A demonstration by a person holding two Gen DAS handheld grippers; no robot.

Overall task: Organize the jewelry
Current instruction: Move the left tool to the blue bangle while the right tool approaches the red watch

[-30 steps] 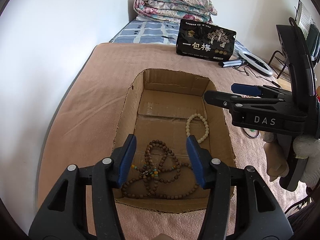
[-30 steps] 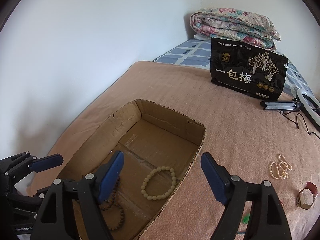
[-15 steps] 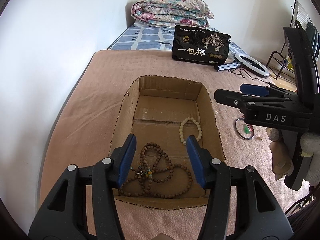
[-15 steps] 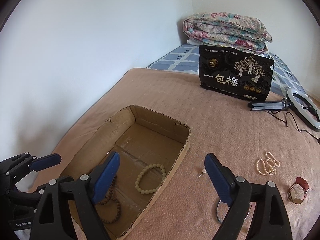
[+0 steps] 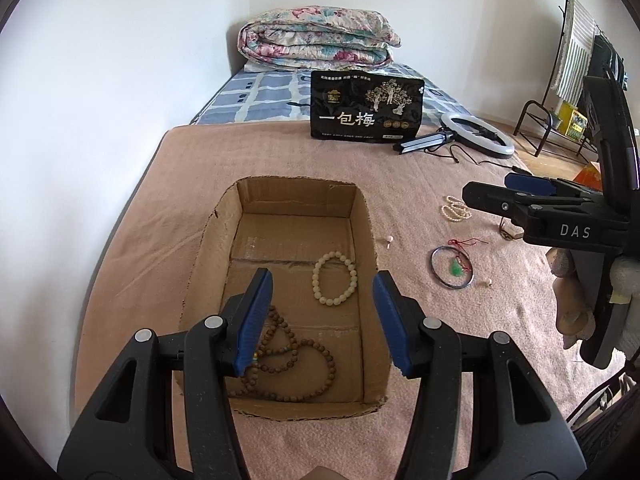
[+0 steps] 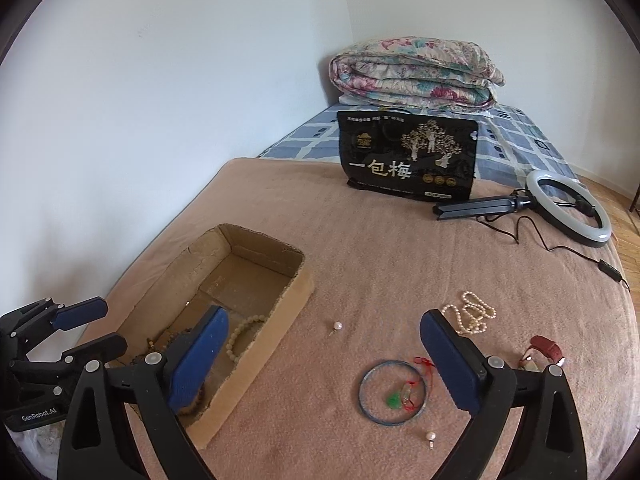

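Note:
An open cardboard box (image 5: 365, 216) (image 6: 298, 294) lies on the pink blanket. It holds a cream bead bracelet (image 5: 334, 278) (image 6: 240, 336) and a brown bead necklace (image 5: 292, 364). My left gripper (image 5: 322, 320) is open and empty above the box's near end. My right gripper (image 6: 324, 360) is open and empty, right of the box. On the blanket lie a blue bangle (image 6: 392, 392) (image 5: 452, 267) around a green pendant (image 6: 394, 400), a pearl necklace (image 6: 470, 312) (image 5: 454, 208), two pearl earrings (image 6: 337, 326) (image 6: 430, 437) and a red-strapped watch (image 6: 542, 350).
A black snack bag (image 5: 366, 106) (image 6: 408, 158) stands at the blanket's far edge, with a ring light on a folded tripod (image 6: 568, 208) (image 5: 476, 134) to its right. A folded floral quilt (image 5: 316, 40) lies behind. The wall (image 5: 100, 120) runs along the left.
Both grippers have pulled back and risen from the box. The right gripper has swung right, bringing the bangle, pendant, earrings and watch into its view. Both stay open.

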